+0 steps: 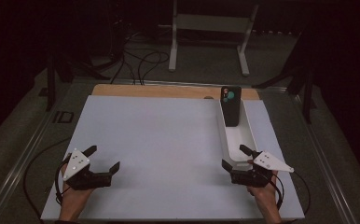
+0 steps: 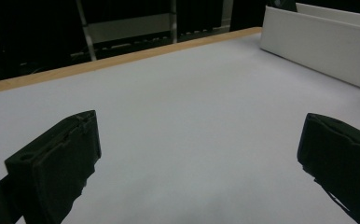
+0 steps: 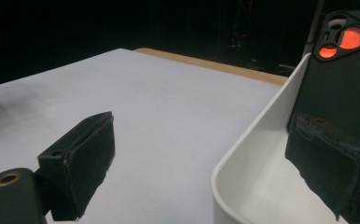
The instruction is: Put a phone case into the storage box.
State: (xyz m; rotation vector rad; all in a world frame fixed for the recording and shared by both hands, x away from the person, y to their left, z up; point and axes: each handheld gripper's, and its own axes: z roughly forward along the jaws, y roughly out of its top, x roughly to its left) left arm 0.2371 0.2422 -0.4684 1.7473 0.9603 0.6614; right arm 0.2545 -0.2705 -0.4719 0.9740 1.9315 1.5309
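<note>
Pale grey-white sheeting covers the table (image 1: 159, 154), with a strip of bare wood (image 1: 159, 90) showing along its far edge. Around it the room is dark: grey floor, a tangle of black cables (image 1: 138, 63) on the floor beyond the far edge, and the legs of a light metal stand (image 1: 211, 28) farther back. On the right side of the table lies a long white tray (image 1: 249, 135), its length running from near to far. A black phone case (image 1: 231, 106) stands upright against the tray's far end; its camera cutout looks teal in the high view and orange-red in the right gripper view. The right gripper (image 1: 238, 158) sits at the tray's near end with its jaws wide apart and nothing between them; in the right gripper view one jaw is over the inside of the tray, the other is outside over the sheet, and the tray's rounded near corner lies between them. The left gripper (image 1: 104, 158) rests on the near left of the table, well apart from the tray, jaws spread wide and holding nothing.
</note>
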